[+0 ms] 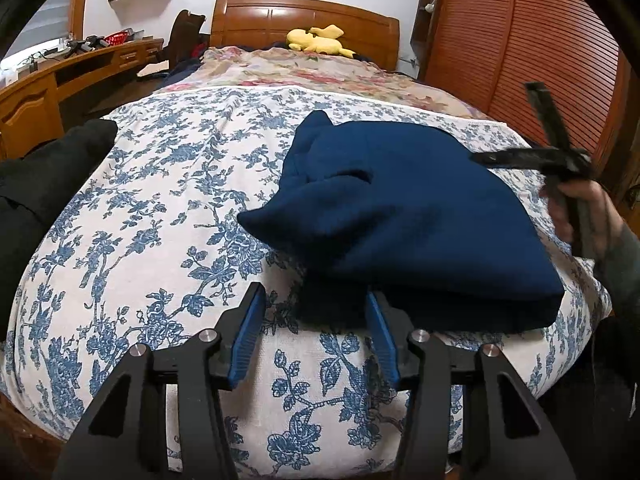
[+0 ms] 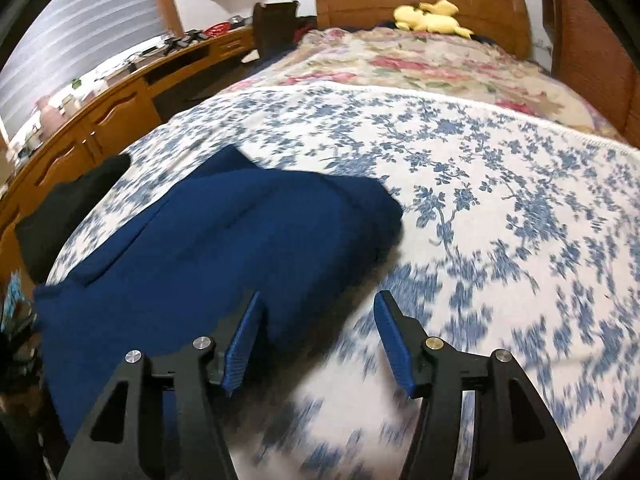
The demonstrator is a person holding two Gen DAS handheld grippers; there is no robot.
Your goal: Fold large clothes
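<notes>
Navy garment (image 1: pixel 404 216) lies folded in a thick bundle on the bed (image 1: pixel 168 208), on the blue-flowered white cover, near the foot edge. Left gripper (image 1: pixel 316 300): fingers spread wide, nothing between them; the right finger tip sits just at the garment's near edge, can't tell if touching. Right gripper (image 2: pixel 318 304): fingers also spread, empty, above the cover just right of the garment; view is blurred low down. In left view the right gripper shows blurred at the garment's far right side, w/ the person's hand (image 1: pixel 584 216) on it. Black cloth (image 1: pixel 44 184) lies at the bed's left edge. Yellow plush toy (image 1: pixel 320 40) by the headboard (image 1: pixel 260 20). Wooden bench (image 2: pixel 120 104) along the left wall.
</notes>
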